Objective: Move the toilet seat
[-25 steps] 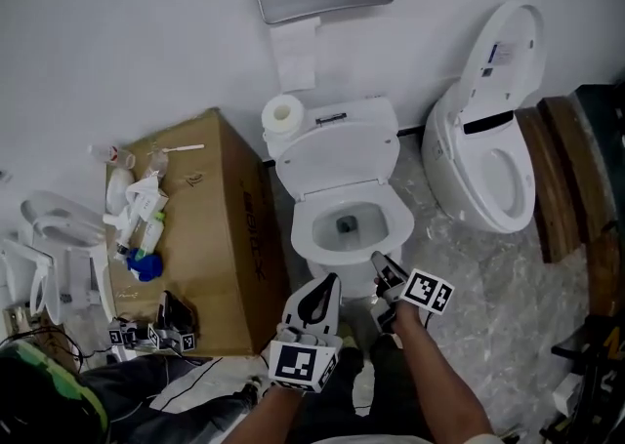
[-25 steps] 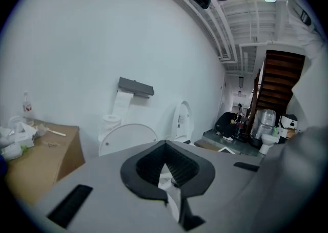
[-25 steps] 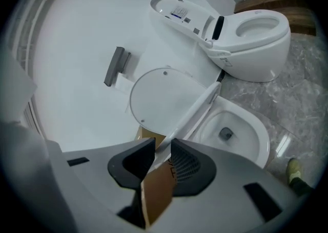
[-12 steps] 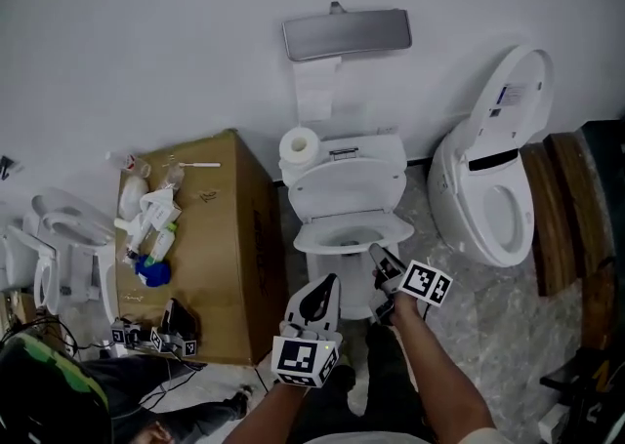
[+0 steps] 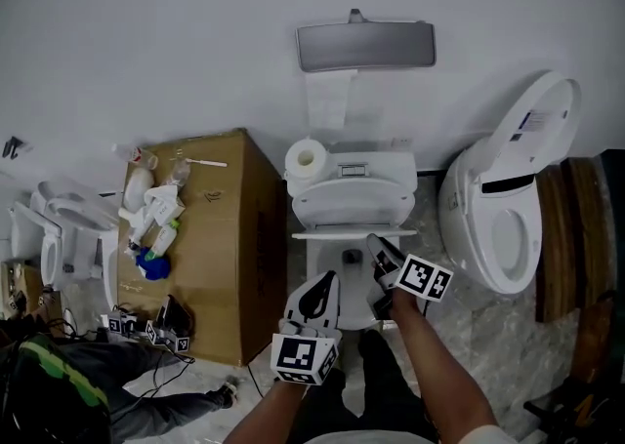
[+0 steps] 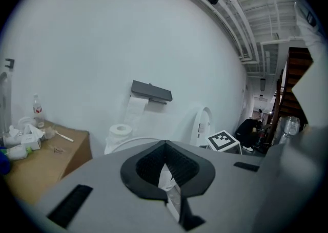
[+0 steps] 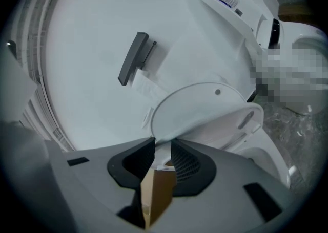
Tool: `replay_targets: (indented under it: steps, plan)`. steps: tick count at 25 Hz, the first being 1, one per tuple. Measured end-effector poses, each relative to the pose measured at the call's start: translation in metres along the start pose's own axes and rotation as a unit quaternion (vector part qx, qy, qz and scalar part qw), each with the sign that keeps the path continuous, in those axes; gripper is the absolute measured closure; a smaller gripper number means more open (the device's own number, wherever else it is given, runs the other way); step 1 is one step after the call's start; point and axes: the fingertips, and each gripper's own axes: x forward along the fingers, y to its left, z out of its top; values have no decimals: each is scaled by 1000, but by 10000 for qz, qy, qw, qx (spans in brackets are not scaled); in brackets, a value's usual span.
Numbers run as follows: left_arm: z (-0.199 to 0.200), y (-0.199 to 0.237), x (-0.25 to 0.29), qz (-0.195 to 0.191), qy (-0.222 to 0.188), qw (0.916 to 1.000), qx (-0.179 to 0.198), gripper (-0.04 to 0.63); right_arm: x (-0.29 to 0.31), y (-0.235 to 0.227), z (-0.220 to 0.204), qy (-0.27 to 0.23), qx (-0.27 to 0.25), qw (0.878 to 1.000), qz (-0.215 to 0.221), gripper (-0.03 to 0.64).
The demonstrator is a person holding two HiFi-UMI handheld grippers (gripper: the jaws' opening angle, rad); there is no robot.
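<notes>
pinching toilet seat [image 7: 205, 106] — right hand-held gripper [image 7: 162, 145]

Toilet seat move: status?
Done: the right gripper has its fingers clamped on the toilet seat at the front rim. In hand: seat is off the bowl, roughly half raised, edge-on in the head view. Remaining: probably swing it to its end position, release. The left gripper is idle, empty.

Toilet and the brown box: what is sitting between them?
A toilet paper roll sits between the brown box and the toilet. The head view shows it.
</notes>
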Motion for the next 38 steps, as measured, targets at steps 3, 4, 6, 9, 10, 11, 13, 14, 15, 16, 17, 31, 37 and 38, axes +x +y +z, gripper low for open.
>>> replay_targets:
  steps: [3,4,6,9,10,11,13,14,15,16,17,31,37,38]
  plan:
    - [4,2,15,101,-20,9999,-59,586,12,2,13,75,-128,9999,46,523]
    - [5,2,19,139,-24,9999,-79,587,15,2,17,96,-154,9998,59,523]
    - [6,3,26,204,-28,9997,-110,588,22,3,24,123,-186,9997,95,523]
    - [8,6,38,295,-29,9994,-188,587,32,3,36,150,-270,9994,145,523]
    - [9,6,41,320,-29,9992,-220,586,35,3,39,162,-309,9993,152,523]
    - [10,7,44,340,-26,9991,-248,586,38,4,41,176,-354,9991,153,523]
    - [10,7,51,366,-11,9989,-294,586,43,4,46,203,-467,9986,148,523]
    - [11,8,54,375,-2,9988,-316,586,46,4,49,216,-528,9983,146,523]
    - [12,9,58,383,4,9987,-335,586,49,4,52,228,-582,9979,145,523]
    - [13,9,61,395,6,9986,-347,587,51,4,55,238,-632,9976,143,523]
    - [14,10,63,408,5,9985,-353,586,54,4,57,245,-683,9973,141,523]
    - [17,23,79,603,44,9976,-351,587,81,-1,79,308,-1155,9928,92,525]
    - [24,26,80,636,44,9973,-361,586,82,2,82,383,-1291,9909,29,529]
    - [25,26,80,633,46,9973,-358,586,82,1,82,397,-1313,9905,10,530]
